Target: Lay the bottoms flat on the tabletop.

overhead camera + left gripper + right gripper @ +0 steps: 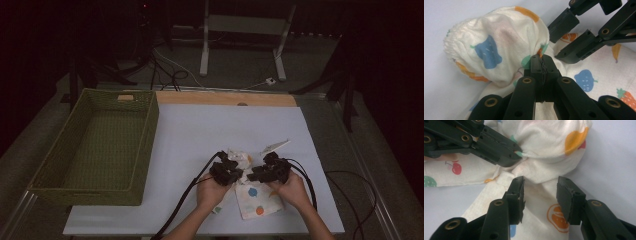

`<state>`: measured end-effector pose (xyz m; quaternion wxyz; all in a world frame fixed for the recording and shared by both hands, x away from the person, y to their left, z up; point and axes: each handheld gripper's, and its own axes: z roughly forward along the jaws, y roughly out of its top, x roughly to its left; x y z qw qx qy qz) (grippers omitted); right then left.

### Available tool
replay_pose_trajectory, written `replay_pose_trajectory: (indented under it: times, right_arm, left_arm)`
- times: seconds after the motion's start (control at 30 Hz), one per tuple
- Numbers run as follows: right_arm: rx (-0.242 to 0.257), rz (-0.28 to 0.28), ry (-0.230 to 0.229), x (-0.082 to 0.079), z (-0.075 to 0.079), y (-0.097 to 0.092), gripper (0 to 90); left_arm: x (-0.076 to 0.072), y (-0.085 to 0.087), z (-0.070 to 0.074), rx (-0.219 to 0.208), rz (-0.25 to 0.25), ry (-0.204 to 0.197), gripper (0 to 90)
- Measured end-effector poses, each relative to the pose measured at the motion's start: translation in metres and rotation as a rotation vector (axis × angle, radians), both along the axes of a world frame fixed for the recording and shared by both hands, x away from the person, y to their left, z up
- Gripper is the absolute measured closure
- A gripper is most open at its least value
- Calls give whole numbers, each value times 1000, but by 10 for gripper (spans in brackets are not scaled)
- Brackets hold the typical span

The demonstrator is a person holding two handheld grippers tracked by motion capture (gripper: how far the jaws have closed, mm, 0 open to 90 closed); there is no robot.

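A cream cloth (pixel 257 200) printed with coloured fruit lies bunched on the white table top (pixel 225 125) near the front edge. In the left gripper view, my left gripper (pixel 542 60) is shut on a pinched fold of the cloth (pixel 494 32), below a puffed, gathered part of it. My right gripper (pixel 541 182) stands open just above the cloth (pixel 544 140), its jaws either side of a flat strip, its pads off the fabric. The two grippers face each other tip to tip: left gripper (pixel 239 174), right gripper (pixel 254 175). The right gripper (pixel 556 47) shows in the left gripper view, the left gripper (pixel 516 155) in the right gripper view.
A green woven basket (pixel 150 135) stands at the table's left side. A small white pointed scrap (pixel 275 146) lies just behind the grippers. A wooden strip (pixel 225 98) runs along the far edge. Cables (pixel 180 200) trail off the front, and a stand (pixel 205 55) is on the floor beyond.
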<state>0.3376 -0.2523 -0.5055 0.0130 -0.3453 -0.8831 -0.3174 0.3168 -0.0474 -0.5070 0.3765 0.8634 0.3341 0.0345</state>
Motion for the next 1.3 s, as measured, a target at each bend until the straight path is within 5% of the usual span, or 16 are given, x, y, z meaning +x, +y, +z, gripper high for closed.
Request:
replay_pose_trajectory:
  times: [0.23, 0.27, 0.3, 0.37, 0.8, 1.3]
  right_arm:
    - [-7, 6, -4, 3, -5, 8, 600]
    - [-14, 10, -13, 3, -6, 11, 717]
    - [-14, 10, -13, 3, -6, 11, 717]
    - [-17, 26, -24, 3, -5, 12, 884]
    - [-47, 12, -48, 1, 6, -1, 900]
    - [-81, -76, -50, -6, 15, -52, 900]
  left_arm:
    - [1, 3, 2, -38, 6, 10, 900]
    - [1, 5, 4, -40, 6, 10, 900]
    - [2, 6, 4, -44, 8, 13, 900]
    - [2, 9, 4, -48, 15, 12, 900]
    - [6, 42, 9, -95, 102, -5, 900]
    - [12, 104, -1, -122, 283, 24, 900]
